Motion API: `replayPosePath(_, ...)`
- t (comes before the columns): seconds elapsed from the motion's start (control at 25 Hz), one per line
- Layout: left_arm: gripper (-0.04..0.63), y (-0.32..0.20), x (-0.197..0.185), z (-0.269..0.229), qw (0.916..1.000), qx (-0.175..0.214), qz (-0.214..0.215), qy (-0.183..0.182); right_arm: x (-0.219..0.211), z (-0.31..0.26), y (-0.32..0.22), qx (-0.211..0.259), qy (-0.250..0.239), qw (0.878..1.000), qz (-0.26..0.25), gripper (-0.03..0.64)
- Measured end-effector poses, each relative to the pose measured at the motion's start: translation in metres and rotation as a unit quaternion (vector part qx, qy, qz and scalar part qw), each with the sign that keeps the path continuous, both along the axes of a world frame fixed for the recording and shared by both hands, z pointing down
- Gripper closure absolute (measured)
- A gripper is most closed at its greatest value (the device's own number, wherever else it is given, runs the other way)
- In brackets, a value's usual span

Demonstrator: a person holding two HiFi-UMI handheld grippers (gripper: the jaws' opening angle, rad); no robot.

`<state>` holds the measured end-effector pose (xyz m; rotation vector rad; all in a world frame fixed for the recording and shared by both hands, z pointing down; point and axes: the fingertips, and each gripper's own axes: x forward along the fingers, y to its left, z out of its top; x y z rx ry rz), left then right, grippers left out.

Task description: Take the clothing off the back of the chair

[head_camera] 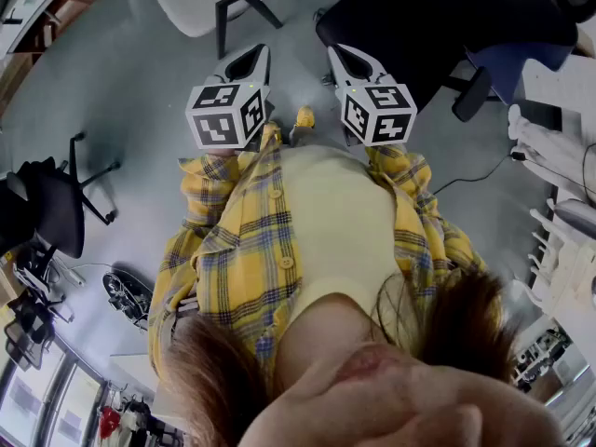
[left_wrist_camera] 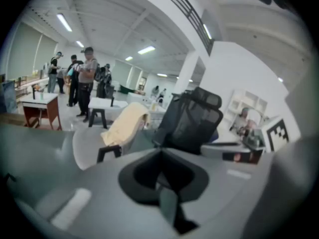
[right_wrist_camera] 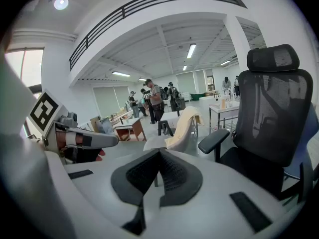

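Open-plan office hall, ceiling strip lights (right_wrist_camera: 191,51) glowing, people (right_wrist_camera: 152,101) standing among desks (right_wrist_camera: 130,127), black mesh office chair (right_wrist_camera: 271,108) sitting nearby

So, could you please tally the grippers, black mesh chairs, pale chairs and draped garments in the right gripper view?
Grippers: 2 (left gripper, right gripper)
Black mesh chairs: 1
Pale chairs: 1
Draped garments: 1, cream, over the pale chair's back
Total: 5

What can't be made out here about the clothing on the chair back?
Head view: the top edge cuts off the grey chair, so its back barely shows.
Left gripper view: the whole picture is blurred; the cream clothing shows no sleeves or collar, type unclear.
Right gripper view: clothing far and small; whatever hangs on the far side is hidden by the chair back.
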<state>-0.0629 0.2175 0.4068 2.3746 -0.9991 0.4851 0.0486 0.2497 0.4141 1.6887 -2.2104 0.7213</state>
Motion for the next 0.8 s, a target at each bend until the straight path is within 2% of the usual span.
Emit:
replayPosePath(0.52, 0.591, -0.020, 0.010, 0.005, 0.9997, -0.004, -0.023, -0.001, 0.026, 0.005, -0.016, -0.006, -0.008, 1.000, 0.002, 0.603)
replayPosePath(0.8, 0.591, -0.033, 0.023, 0.005, 0.9992, -0.003, -0.040, -0.004, 0.043, 0.009, -0.031, -0.007, -0.012, 1.000, -0.014, 0.603)
